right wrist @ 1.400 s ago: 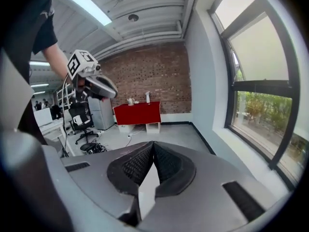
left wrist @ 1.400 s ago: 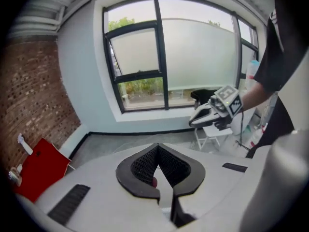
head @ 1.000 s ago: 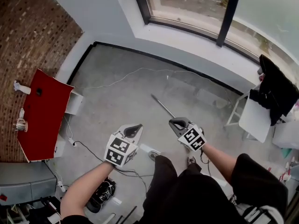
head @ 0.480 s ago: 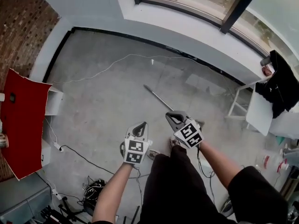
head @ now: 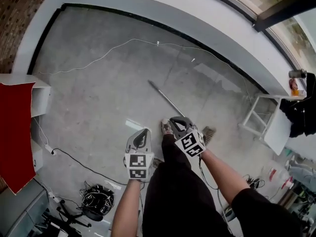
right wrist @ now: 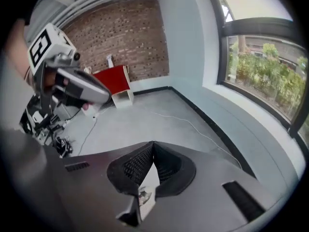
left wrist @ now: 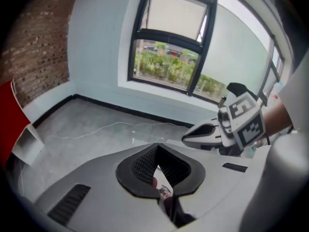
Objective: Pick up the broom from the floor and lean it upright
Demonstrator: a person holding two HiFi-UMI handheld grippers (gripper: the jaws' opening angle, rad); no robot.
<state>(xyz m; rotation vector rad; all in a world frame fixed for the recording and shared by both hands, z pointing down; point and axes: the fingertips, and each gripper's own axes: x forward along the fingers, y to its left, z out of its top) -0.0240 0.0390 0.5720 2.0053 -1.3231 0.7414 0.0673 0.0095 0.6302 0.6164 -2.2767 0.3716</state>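
Note:
The broom lies flat on the grey concrete floor in the head view. Its thin metal handle [head: 165, 98] runs from upper left down to its brush head [head: 209, 134] at the right. My right gripper [head: 177, 120] hovers over the lower end of the handle, jaws shut and empty. My left gripper [head: 144, 131] is to the left of the handle, apart from it, also shut with nothing in it. In the left gripper view its own tips [left wrist: 157, 145] meet, and the right gripper [left wrist: 189, 138] shows at the right. The right gripper's tips [right wrist: 153, 143] also meet.
A white cable [head: 118, 48] snakes across the far floor. At the left stand a red board [head: 15, 132] and a white shelf [head: 39, 95]. A black cable bundle [head: 96, 199] lies lower left. A white stool [head: 259, 115] stands at the right by the window wall.
Both grippers have dropped lower toward the floor and come closer to the broom. The head view has tipped further down, so the floor fills more of the picture.

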